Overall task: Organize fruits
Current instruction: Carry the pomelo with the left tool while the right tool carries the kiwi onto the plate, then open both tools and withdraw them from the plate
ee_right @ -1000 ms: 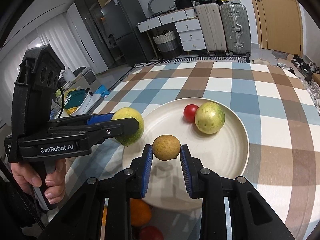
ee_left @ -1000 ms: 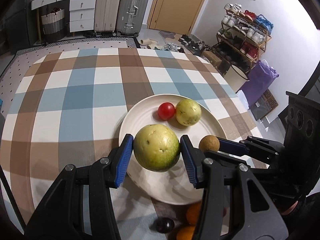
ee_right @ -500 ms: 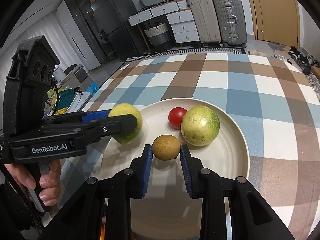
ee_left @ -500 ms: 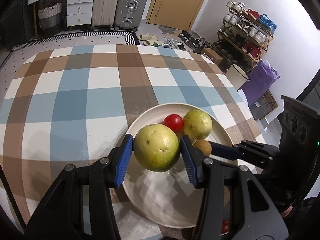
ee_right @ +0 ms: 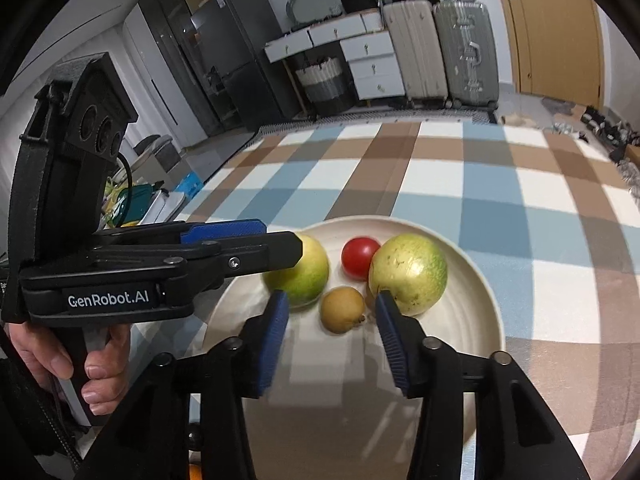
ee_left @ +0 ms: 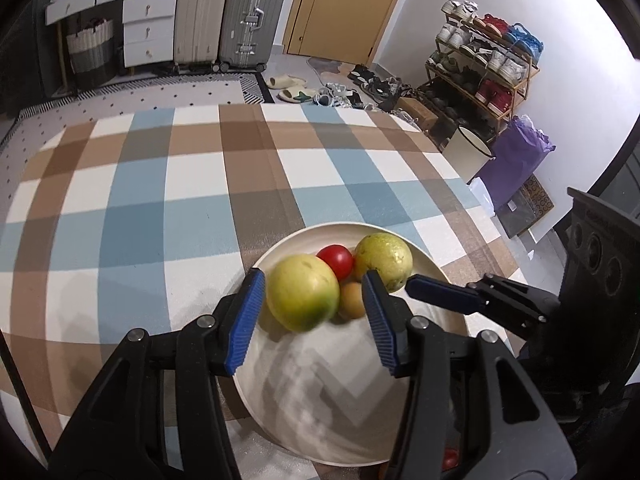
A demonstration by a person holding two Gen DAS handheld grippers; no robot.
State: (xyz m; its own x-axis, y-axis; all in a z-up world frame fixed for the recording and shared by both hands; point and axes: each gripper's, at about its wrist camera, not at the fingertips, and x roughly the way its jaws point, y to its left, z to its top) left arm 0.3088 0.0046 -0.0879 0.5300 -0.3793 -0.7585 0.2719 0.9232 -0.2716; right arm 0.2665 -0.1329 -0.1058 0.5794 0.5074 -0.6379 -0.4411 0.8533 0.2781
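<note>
A white plate [ee_left: 340,412] [ee_right: 472,320] on the checked tablecloth holds two yellow-green guavas, a red tomato [ee_left: 336,260] [ee_right: 359,256] and a small brown fruit [ee_left: 352,298] [ee_right: 342,309]. My left gripper [ee_left: 314,308] is open around the near guava [ee_left: 302,296] [ee_right: 306,276], which rests on the plate. My right gripper [ee_right: 330,320] is open with the small brown fruit lying between its fingers. The far guava [ee_left: 384,260] [ee_right: 408,272] sits beside the tomato.
The checked tablecloth [ee_left: 192,200] stretches far and left of the plate. A little red and orange fruit shows at the near plate edge [ee_left: 450,456]. Suitcases, drawers and a shoe rack stand beyond the table.
Both grippers have opened. The left let the guava down onto the plate and the right let the small brown fruit down beside it.
</note>
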